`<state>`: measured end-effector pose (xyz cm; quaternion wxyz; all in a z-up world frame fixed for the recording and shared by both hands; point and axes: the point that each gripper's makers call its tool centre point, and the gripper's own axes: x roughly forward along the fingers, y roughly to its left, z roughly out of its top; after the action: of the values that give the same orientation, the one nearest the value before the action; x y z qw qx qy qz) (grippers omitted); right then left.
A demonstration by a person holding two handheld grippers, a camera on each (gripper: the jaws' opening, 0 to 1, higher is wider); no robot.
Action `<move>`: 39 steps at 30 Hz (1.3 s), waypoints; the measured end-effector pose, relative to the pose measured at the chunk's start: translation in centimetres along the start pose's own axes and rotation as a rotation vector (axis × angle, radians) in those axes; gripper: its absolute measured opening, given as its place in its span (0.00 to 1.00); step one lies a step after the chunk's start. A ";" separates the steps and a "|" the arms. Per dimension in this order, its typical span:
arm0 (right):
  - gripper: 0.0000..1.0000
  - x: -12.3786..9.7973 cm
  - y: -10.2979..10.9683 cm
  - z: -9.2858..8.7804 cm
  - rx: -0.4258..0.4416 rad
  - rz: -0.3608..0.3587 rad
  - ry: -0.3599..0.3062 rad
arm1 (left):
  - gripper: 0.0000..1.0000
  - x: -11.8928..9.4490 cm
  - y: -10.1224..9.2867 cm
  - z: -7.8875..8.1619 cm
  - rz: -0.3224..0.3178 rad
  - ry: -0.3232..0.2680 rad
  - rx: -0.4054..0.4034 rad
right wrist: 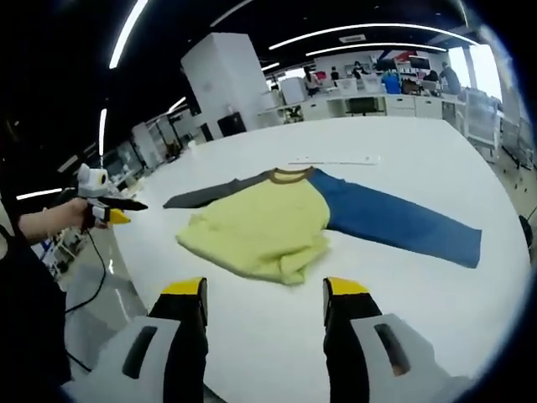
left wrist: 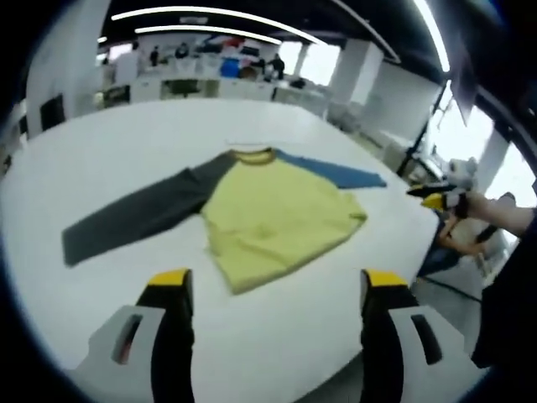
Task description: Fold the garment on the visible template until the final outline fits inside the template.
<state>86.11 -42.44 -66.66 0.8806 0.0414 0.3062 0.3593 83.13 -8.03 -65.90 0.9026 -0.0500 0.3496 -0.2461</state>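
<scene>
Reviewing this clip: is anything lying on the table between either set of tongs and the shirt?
Nothing visible does. In the left gripper view, bare white table runs from the open left tongs to the shirt. In the right gripper view, the open right tongs likewise face the shirt's yellow hem across bare table.

yellow cloth shirt with grey and blue sleeves (left wrist: 277, 214): soft, matt, wrinkled | white table (left wrist: 126, 159): smooth, faintly glossy

Open-plan lab: desks (right wrist: 369, 102), strip lights (left wrist: 197, 13)
</scene>
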 end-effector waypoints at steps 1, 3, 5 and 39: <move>0.48 0.3 -0.2 0.0 0.007 0.002 -0.001 | 0.72 0.3 0.2 0.1 -0.002 -0.002 -0.004; 0.45 1.0 -0.7 0.0 0.020 0.004 0.002 | 0.69 1.1 0.8 0.3 -0.003 -0.007 -0.012; 0.45 1.8 -1.3 -0.2 0.011 -0.005 0.023 | 0.64 1.8 1.4 0.2 0.002 -0.001 -0.014; 0.28 10.8 -6.9 -0.9 0.023 -0.052 0.134 | 0.40 10.1 7.7 -1.0 0.083 0.096 0.010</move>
<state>95.79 -40.51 -74.91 0.8667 0.0195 0.3695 0.3345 92.05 -6.05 -74.82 0.8946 -0.0191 0.3929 -0.2122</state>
